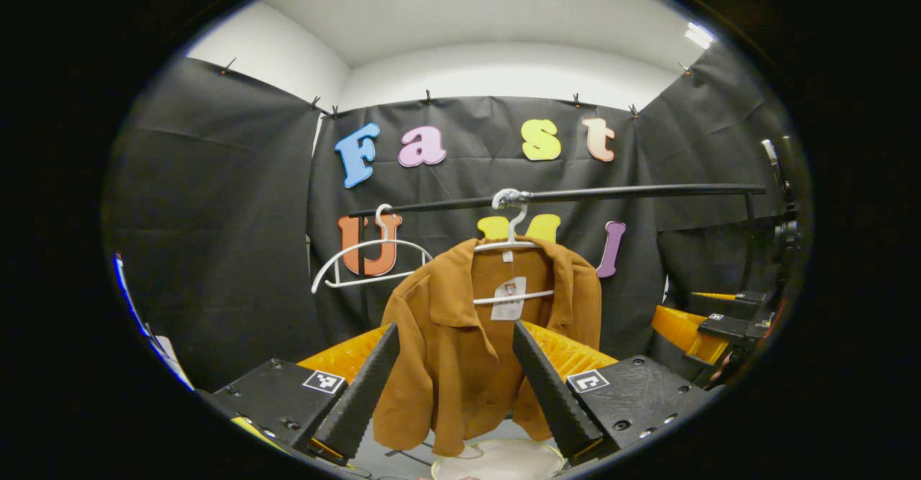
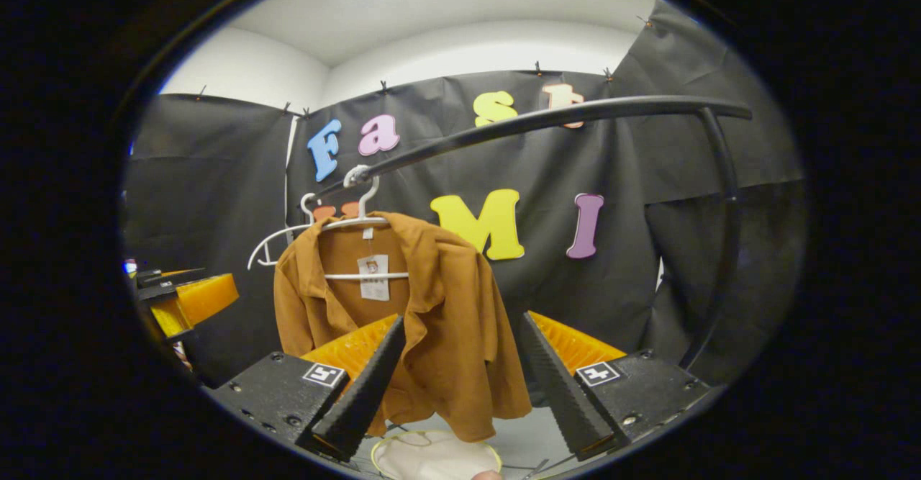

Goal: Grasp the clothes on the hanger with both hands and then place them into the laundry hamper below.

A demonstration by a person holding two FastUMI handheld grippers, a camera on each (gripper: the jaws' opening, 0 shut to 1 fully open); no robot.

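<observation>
Booth: black cloth walls all round, and a dark rail [image 1: 633,192] crosses the back so clothes can hang clear of the floor.
Jacket: your brown jacket [image 1: 460,343] hangs open on a white hanger [image 1: 512,250], hooked near the middle of the rail — straight ahead of you.
Spare hanger: an empty hanger [image 1: 367,260] sits toward the rail's left end, out of play.
Hamper: its pale mouth [image 2: 435,455] sits directly under the jacket's hem, so a release should drop straight in.
Left gripper [image 1: 457,386]: jaws spread wide, framing the jacket, gripping nothing.
Right gripper [image 2: 460,386]: jaws wide too, lined up on the jacket's right front panel — no contact yet.
Stage: approach, I'd judge.
</observation>
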